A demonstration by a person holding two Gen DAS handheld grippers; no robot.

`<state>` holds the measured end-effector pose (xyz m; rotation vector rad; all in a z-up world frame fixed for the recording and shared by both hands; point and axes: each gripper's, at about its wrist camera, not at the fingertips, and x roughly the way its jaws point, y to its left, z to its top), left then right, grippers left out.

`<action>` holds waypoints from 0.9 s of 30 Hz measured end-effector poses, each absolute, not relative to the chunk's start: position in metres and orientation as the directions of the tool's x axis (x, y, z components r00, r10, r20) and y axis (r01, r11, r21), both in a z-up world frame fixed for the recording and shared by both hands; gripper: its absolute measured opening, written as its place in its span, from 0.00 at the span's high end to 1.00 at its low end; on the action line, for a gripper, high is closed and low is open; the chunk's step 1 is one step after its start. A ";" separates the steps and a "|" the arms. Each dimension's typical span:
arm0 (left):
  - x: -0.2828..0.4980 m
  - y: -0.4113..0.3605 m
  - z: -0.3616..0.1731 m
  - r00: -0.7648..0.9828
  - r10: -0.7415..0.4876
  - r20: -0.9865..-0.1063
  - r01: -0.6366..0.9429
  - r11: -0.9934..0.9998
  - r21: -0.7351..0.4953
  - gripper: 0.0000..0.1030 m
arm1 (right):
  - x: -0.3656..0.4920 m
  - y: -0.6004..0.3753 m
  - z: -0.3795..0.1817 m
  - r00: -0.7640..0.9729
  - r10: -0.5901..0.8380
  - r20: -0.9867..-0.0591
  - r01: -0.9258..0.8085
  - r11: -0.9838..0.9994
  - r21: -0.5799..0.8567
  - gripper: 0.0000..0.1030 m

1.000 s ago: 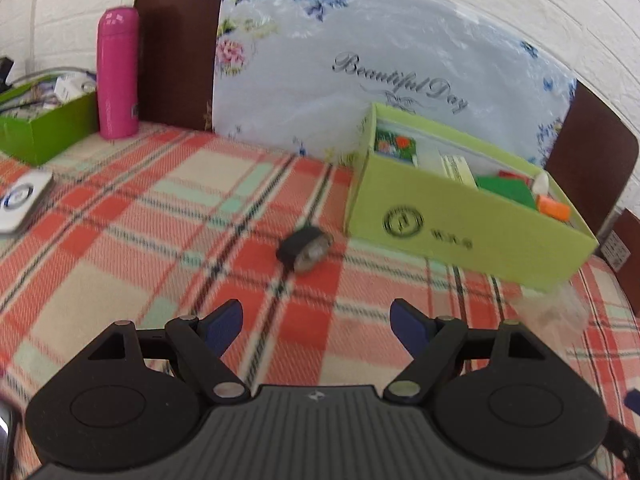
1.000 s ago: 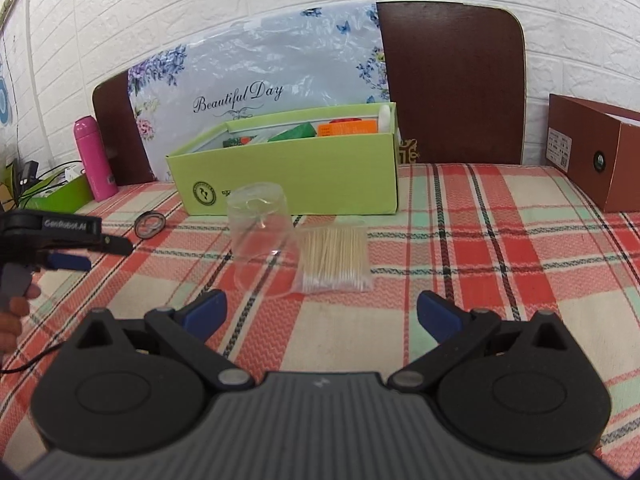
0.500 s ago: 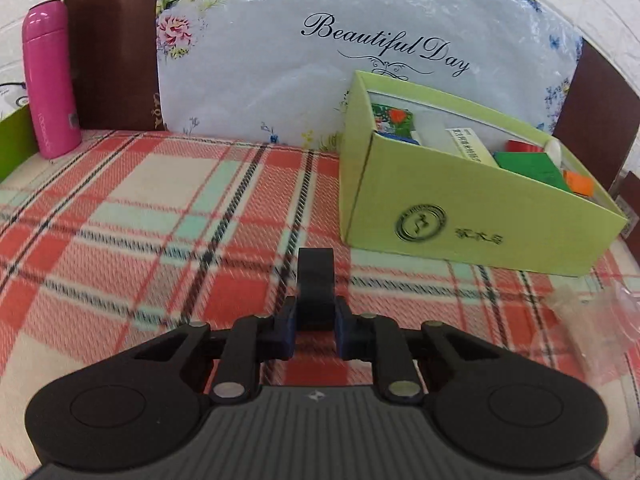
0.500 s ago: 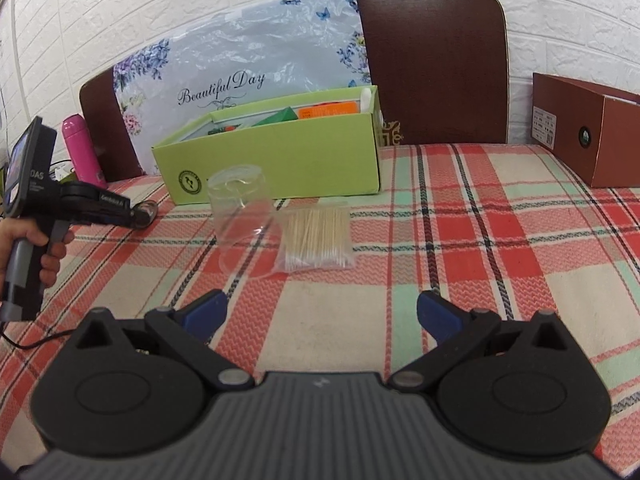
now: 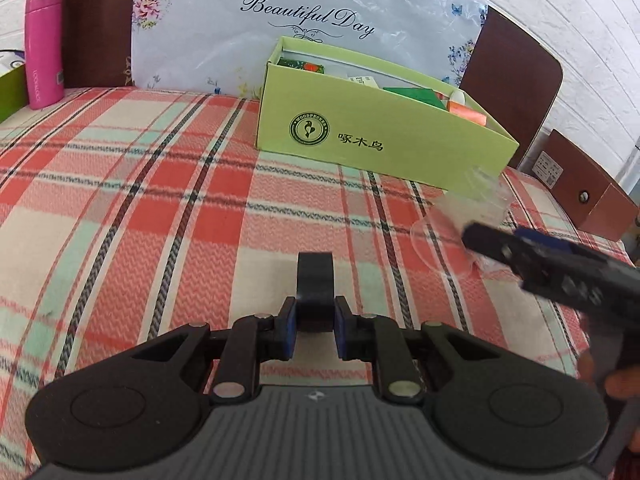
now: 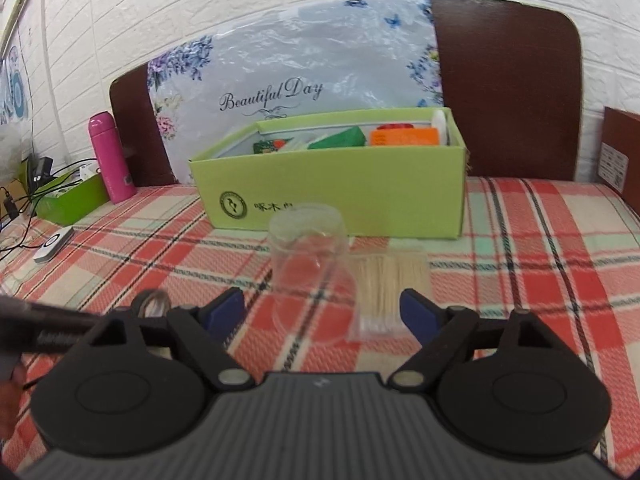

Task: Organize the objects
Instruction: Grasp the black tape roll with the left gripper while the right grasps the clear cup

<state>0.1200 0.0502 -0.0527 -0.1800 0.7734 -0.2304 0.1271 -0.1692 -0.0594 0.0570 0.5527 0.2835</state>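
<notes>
My left gripper [image 5: 315, 322] is shut on a black tape roll [image 5: 315, 280], held upright between the blue pads above the plaid tablecloth. In the right wrist view the same roll [image 6: 154, 302] shows at the lower left, at the tip of the left gripper. My right gripper [image 6: 320, 312] has its jaws closing. A clear plastic cup [image 6: 308, 256] lies on its side just ahead, its near end between the fingertips, and the pads do not touch it. A bag of toothpicks [image 6: 390, 284] lies right of the cup. Behind stands the open light-green box [image 6: 332, 192] with packets inside.
A pink bottle [image 6: 110, 156], a small green box [image 6: 72, 200] with cables and a white device [image 6: 52, 244] sit at the left. A brown box [image 5: 580, 192] stands at the right. Chair backs and a floral plastic sheet [image 5: 304, 12] line the table's far edge.
The left gripper closed on the tape roll and carried it right, nearer the cup. The right gripper moved in on the cup and its jaws narrowed.
</notes>
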 end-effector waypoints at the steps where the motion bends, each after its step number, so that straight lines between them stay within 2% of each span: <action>1: 0.120 0.051 -0.052 0.695 -0.266 -0.668 0.133 0.961 -0.243 0.82 | 0.131 -0.167 -0.059 0.816 0.278 -0.507 -0.252 0.960 0.122 0.20; 4: 0.121 0.052 -0.050 0.703 -0.257 -0.663 0.125 0.962 -0.241 0.82 | 0.143 -0.160 -0.062 0.817 0.270 -0.509 -0.252 0.962 0.106 0.28; 6: 0.122 0.049 -0.049 0.703 -0.261 -0.661 0.133 0.962 -0.239 0.81 | 0.150 -0.159 -0.066 0.808 0.274 -0.522 -0.256 0.961 0.108 0.48; 7: 0.122 0.048 -0.049 0.705 -0.264 -0.658 0.138 0.962 -0.237 0.81 | 0.151 -0.158 -0.068 0.801 0.281 -0.528 -0.259 0.959 0.118 0.49; 11: 0.126 0.043 -0.051 0.707 -0.244 -0.664 0.131 0.968 -0.216 0.73 | 0.142 -0.161 -0.069 0.802 0.298 -0.518 -0.270 0.954 0.131 0.50; 17: 0.132 0.042 -0.052 0.693 -0.243 -0.679 0.127 0.968 -0.217 0.73 | 0.126 -0.169 -0.065 0.802 0.318 -0.506 -0.267 0.948 0.172 0.50; 19: 0.132 0.042 -0.050 0.694 -0.241 -0.679 0.125 0.968 -0.216 0.74 | 0.122 -0.170 -0.061 0.805 0.327 -0.495 -0.271 0.945 0.183 0.50; 21: 0.132 0.042 -0.050 0.692 -0.243 -0.680 0.127 0.968 -0.217 0.81 | 0.119 -0.169 -0.056 0.808 0.336 -0.484 -0.279 0.942 0.188 0.50; 27: 0.129 0.039 -0.042 0.703 -0.248 -0.666 0.136 0.967 -0.216 0.82 | 0.113 -0.166 -0.042 0.820 0.354 -0.450 -0.303 0.935 0.184 0.50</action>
